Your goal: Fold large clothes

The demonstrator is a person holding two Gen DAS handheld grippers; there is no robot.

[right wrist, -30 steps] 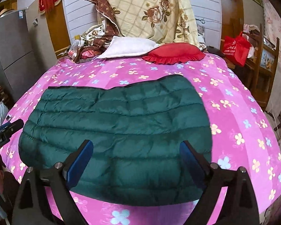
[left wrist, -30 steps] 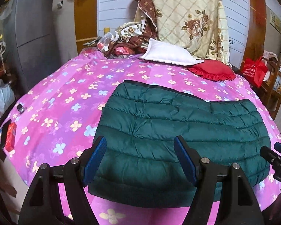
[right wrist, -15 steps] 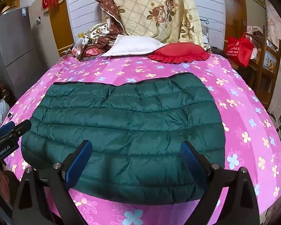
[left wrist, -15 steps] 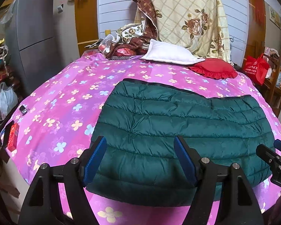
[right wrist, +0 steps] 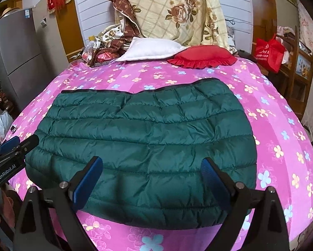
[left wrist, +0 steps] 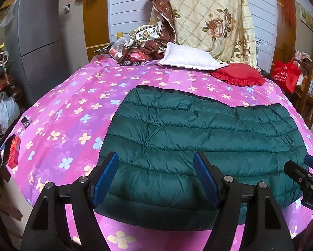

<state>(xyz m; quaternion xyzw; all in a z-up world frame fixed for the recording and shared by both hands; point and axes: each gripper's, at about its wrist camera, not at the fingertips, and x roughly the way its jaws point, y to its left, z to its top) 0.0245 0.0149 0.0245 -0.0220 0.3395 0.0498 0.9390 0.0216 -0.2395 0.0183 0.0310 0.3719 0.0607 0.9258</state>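
Observation:
A dark green quilted down jacket (left wrist: 198,146) lies folded flat on the pink flowered bedspread (left wrist: 73,115), near the front edge. It also shows in the right wrist view (right wrist: 144,142). My left gripper (left wrist: 156,179) is open and empty, held above the jacket's near left part. My right gripper (right wrist: 152,179) is open and empty, held above the jacket's near middle. The other gripper's tip shows at the right edge of the left view (left wrist: 302,173) and at the left edge of the right view (right wrist: 14,148).
A white pillow (left wrist: 187,57), a red frilled cushion (left wrist: 238,76) and a heap of bedding (left wrist: 208,16) sit at the far end. A grey fridge (left wrist: 41,41) stands left. A red bag (left wrist: 286,75) and wooden shelves stand right. The bedspread (right wrist: 281,146) lies bare to the right.
Both grippers have drawn back and up a little from the jacket. The jacket has not moved. Both stay open.

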